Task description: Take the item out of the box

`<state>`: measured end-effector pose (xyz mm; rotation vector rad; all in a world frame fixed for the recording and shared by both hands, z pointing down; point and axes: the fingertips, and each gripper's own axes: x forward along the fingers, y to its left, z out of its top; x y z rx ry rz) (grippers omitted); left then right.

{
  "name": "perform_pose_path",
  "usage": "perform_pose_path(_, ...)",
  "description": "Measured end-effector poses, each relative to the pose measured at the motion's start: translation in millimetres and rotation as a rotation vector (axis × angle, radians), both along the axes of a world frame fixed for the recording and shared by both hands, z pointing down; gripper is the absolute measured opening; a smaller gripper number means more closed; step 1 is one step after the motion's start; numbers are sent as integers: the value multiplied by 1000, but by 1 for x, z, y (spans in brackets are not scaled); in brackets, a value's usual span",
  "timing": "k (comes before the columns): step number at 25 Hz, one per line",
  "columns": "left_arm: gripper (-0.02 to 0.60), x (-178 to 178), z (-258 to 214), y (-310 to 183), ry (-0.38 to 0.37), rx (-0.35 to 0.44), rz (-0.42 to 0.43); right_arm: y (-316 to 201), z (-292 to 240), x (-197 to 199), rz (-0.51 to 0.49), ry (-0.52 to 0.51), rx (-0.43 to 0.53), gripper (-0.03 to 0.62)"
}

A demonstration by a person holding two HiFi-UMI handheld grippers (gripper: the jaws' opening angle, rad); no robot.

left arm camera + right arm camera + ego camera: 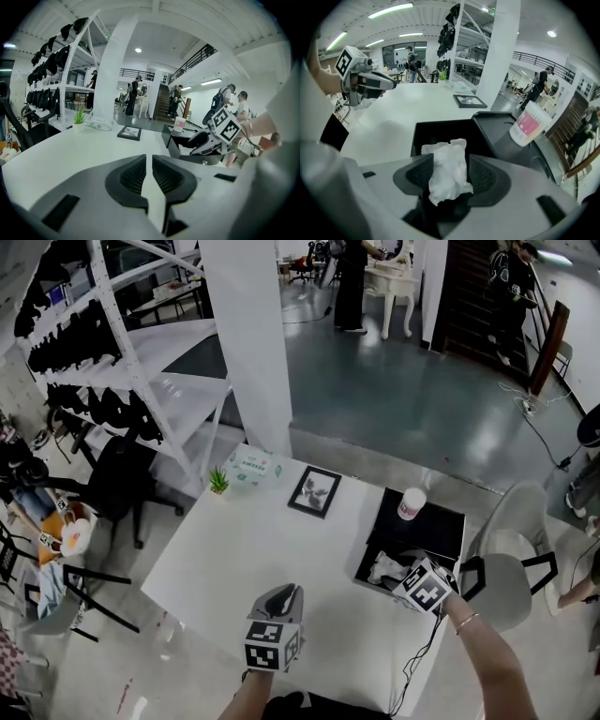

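two tools are in play, and only one has work. nearest the person, the left tool (284, 591) hangs over bare bench (234, 549), its jaws drawn together to a sliver with nothing between them, well apart from the box. to its right, the right tool (449, 169) is pinched onto a crumpled white wad (448, 161). it could be paper or thin plastic; i cannot tell which. the wad's upper end stands out past the jaws over the open black box (440, 124). the head view puts the wad low in the box's near end, so it looks gripped but not yet out.

the step in hand, as i judge it, is the lift. keep the pinch firm, since a soft wad can slide. rise straight until the trailing end clears the box wall, then carry it sideways to open bench. the left tool could steady the rim if the box starts to come up too.

just beyond, a white cup with a pink label (528, 123) stands on the flipped-back lid (501, 136); avoid knocking it. its print is too blurred to read. farther off lie a framed picture (314, 491), a small potted plant (218, 481) and a soft tissue pack (251, 466), whose lettering is also illegible.
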<state>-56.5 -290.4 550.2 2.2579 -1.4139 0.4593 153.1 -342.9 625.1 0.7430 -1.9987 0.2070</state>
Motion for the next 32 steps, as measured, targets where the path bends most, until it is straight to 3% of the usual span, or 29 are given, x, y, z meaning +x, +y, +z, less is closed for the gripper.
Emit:
perform_pose_path(13,29,-3,2,-3,8,-17,-1,0,17,-7,-105,125,-76,206)
perform_pose_path(25,29,3,9,-2,14,-35,7,3,29,-9,-127,146,-149,175)
perform_pose_path(32,28,3,12,0,17,-41,5,2,30,-12,-160,170,-138,136)
